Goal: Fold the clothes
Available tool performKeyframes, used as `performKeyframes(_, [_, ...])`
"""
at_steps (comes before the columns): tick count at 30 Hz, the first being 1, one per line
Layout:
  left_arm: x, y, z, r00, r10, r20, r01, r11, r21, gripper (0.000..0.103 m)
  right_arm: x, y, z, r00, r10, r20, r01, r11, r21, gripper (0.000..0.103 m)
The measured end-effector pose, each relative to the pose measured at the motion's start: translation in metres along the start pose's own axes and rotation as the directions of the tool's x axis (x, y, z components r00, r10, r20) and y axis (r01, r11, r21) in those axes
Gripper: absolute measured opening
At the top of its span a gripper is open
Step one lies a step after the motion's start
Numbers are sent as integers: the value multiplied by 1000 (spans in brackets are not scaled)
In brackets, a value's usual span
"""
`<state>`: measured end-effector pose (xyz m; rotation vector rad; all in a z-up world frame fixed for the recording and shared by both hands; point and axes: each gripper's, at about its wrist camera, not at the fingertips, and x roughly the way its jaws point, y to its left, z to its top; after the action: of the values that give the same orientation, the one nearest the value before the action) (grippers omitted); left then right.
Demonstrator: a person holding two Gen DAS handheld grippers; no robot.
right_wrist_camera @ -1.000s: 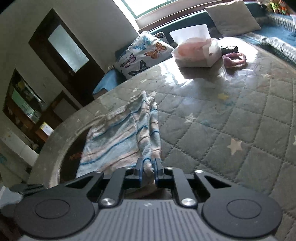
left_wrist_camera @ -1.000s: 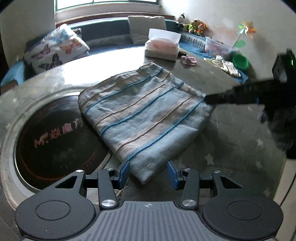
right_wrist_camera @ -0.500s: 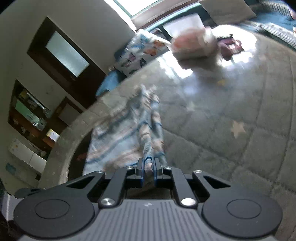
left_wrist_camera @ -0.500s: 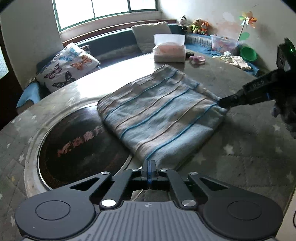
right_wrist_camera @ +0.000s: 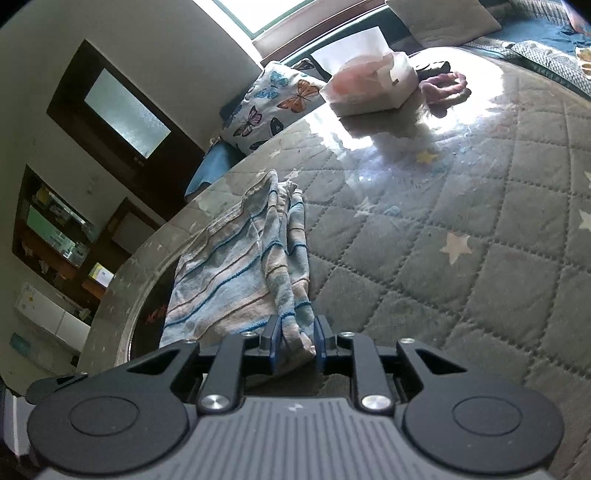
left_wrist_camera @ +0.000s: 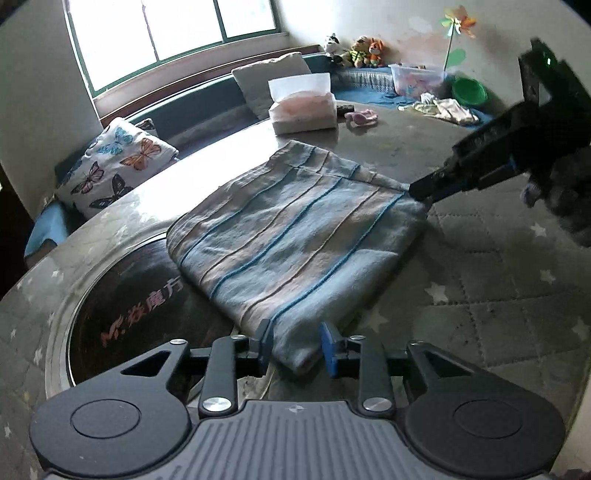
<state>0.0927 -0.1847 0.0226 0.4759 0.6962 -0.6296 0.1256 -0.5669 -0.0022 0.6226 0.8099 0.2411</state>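
Now, scene: a folded striped cloth lies on a round quilted counter, partly over the dark round inset in the counter top.
Cloth: pale blue and beige with thin blue stripes, folded into a flat stack; its near corner points at the left wrist camera, its far-right corner reaches toward the right hand-held gripper.
Left hand-held gripper: its jaws have just been opening and stand apart either side of the cloth's near corner; the blue pads do not press on it, with a gap on each side.
Right hand-held gripper, own view: its jaws have just been opening; the bunched layered corner of the cloth sits between the blue pads, and whether they still pinch it cannot be told from here.
Right hand-held gripper, left view: it comes in from the right of the cloth, tip at the cloth's far-right corner.
Beyond the cloth: a tissue box stands on the counter's far side, with a pink item just beside it.
Left of the cloth: a butterfly cushion rests on a bench off the counter's edge.
Background: a window behind the tissue box.
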Motion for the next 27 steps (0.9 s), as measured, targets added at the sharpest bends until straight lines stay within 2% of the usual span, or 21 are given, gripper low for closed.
performKeyframes(2, [4, -4, 0, 1000, 10, 5, -10, 1000, 24, 30, -1, -1, 1, 1000, 2, 7, -2, 1000, 10, 19])
performKeyframes(3, [5, -5, 0, 1000, 17, 9, -17, 999, 38, 25, -2, -2, 1, 1000, 3, 10, -3, 1000, 14, 19])
performKeyframes(4, [5, -6, -1, 1000, 22, 12, -22, 999, 46, 12, -3, -2, 1, 1000, 4, 13, -4, 1000, 19, 19])
performKeyframes(5, [5, -6, -2, 1000, 21, 14, -22, 999, 44, 8, -3, -2, 1, 1000, 5, 13, -6, 1000, 21, 19])
performKeyframes(7, [1, -3, -2, 999, 23, 22, -24, 999, 34, 3, -2, -2, 0, 1000, 9, 5, -9, 1000, 17, 18])
performKeyframes(8, [-2, -2, -2, 999, 26, 28, -26, 999, 26, 2, -2, -1, 0, 1000, 10, 1, -10, 1000, 14, 12])
performKeyframes(9, [-5, 0, -2, 999, 28, 34, -29, 999, 18, 0, -2, 0, -1, 1000, 15, 1, -15, 1000, 13, 10])
performKeyframes(13, [-13, 3, -5, 998, 49, 45, -49, 999, 2, 0, -4, 1, -3, 999, 36, 14, -37, 999, 23, 9])
performKeyframes(18, [-10, 8, -13, 998, 63, 12, -63, 998, -1, 0, 1, -1, -7, 1000, 17, -5, -17, 1000, 23, 9])
performKeyframes(21, [-15, 9, -15, 998, 55, 15, -55, 998, 3, 0, 1, -1, -7, 1000, 12, -1, -12, 1000, 18, 19])
performKeyframes(25, [-22, -1, -10, 997, 50, 66, -53, 997, 51, 10, -2, 3, -4, 1000, -4, 9, 5, 1000, -8, 21])
performKeyframes(26, [-21, -4, -8, 996, 52, 74, -57, 996, 63, 22, -1, 2, -3, 1000, -5, 5, 5, 1000, -5, 23])
performKeyframes(27, [-19, -6, -7, 996, 52, 77, -58, 996, 74, 29, 1, 1, -3, 1000, -3, -1, 3, 1000, -2, 26])
